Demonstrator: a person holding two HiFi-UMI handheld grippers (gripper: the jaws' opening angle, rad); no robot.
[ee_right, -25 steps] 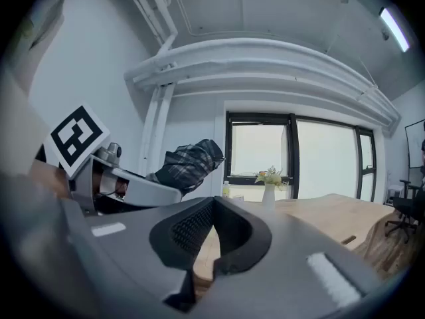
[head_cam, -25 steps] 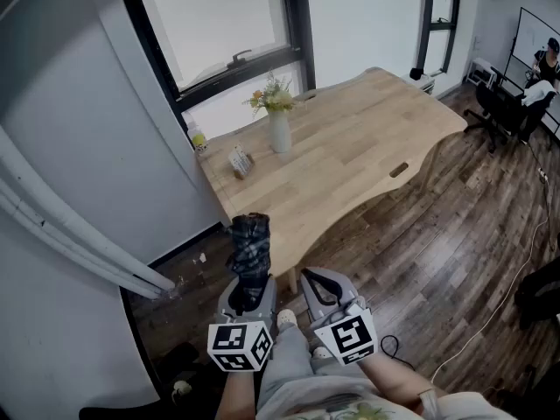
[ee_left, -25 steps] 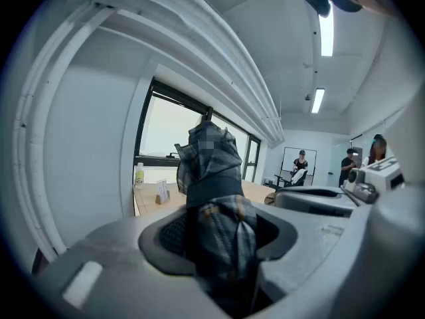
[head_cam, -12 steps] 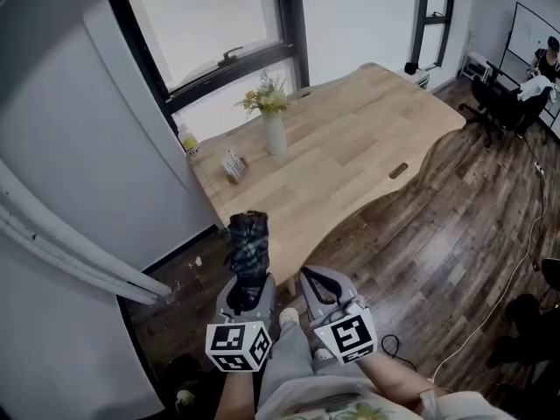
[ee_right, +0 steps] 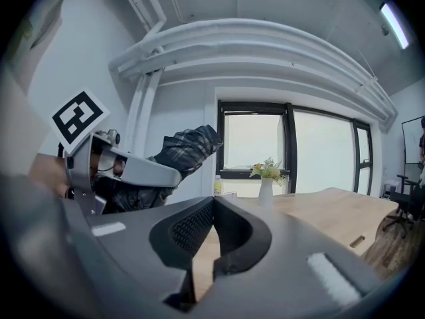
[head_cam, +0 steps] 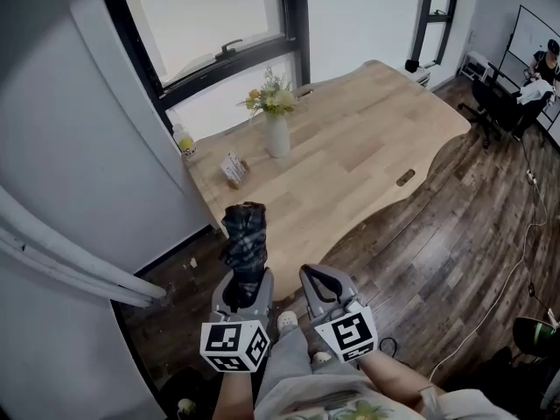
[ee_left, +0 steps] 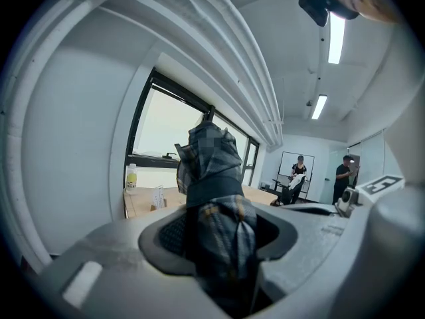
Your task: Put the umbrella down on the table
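My left gripper [head_cam: 245, 280] is clamped on the folded umbrella [head_cam: 245, 237]. In the left gripper view both jaws press the plaid cloth between them, partly apart because the bundle fills the gap [ee_left: 216, 224]. The umbrella [ee_left: 211, 171] sticks up and forward out of the jaws. In the head view it sits in the lower centre of the frame, in the air over the dark wood floor [head_cam: 455, 234] and short of the near edge of the table [head_cam: 350, 160]. It touches nothing but my jaws.

My right gripper [head_cam: 313, 276] sits just right of the left one, lower centre. In the right gripper view its jaw tips meet [ee_right: 212, 205], with nothing between them.

There is little writing to read. The cubes on both grippers carry black-and-white square marker patterns, not words. On the table's far left part stands a white vase [head_cam: 278, 134] of flowers. A small upright card [head_cam: 234, 169] stands just left of the vase, and its print is too small to read. A small bottle [head_cam: 182, 140] with a yellow label stands at the table's left corner by the window [head_cam: 210, 16], and that label is unreadable too. A whiteboard [head_cam: 534, 29] hangs at the upper right edge, and I cannot make out any marks on it.
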